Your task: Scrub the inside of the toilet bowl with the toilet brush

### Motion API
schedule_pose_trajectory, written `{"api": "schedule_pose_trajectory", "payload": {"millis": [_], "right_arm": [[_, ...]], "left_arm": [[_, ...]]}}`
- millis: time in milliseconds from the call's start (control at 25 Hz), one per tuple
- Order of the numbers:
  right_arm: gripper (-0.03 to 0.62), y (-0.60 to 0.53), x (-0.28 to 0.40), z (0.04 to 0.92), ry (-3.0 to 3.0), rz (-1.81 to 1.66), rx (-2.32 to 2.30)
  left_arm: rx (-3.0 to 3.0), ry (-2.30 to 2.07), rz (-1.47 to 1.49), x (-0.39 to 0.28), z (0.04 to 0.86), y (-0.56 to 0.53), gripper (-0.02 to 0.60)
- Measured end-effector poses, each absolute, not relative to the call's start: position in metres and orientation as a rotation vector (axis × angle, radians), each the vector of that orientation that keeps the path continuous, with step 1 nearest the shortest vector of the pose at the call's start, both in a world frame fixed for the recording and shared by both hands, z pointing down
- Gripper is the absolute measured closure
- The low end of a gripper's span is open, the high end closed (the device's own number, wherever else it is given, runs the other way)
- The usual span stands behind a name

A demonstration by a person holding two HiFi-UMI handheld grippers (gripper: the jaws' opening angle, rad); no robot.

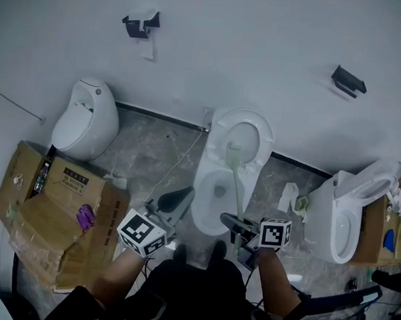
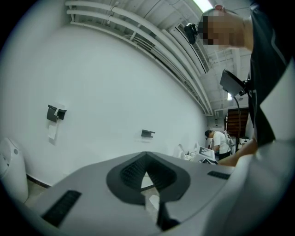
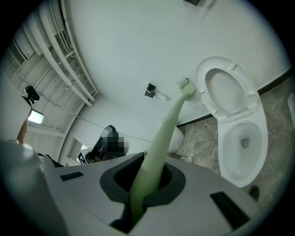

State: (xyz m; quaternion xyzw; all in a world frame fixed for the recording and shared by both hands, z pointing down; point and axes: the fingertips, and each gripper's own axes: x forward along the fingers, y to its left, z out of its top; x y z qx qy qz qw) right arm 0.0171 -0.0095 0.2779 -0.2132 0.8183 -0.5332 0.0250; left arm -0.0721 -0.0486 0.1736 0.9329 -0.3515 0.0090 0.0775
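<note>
Toilet brush (image 3: 168,120) between jaws of right hand-held gripper (image 3: 145,179)

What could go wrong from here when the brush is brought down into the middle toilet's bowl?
1. The toilet brush has its head up by the raised seat, not in the bowl; it may smear the seat or drip on the floor.
2. The right claw grips the handle near its end, so the brush might twist or slip under scrubbing pressure.
3. A white cord trails beside the toilet; a foot could snag it.
</note>
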Motion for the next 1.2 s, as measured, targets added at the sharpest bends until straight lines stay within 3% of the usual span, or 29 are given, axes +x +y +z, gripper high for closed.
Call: {"api": "schedule_pose_trajectory", "payload": {"millis": [600,1200], "right_arm": [[0.579,-0.053,0.089,0.329,2.624,-1.744,-0.473],[0.579,-0.065,0.087,0.444,2.526,-1.920,-0.551]], "left_arm": [[2.663,-1.185,0.136,0.006,0.223,-0.090,0.572],[2.632,-1.046,0.224,0.012,0.318,-0.117,0.572]]}}
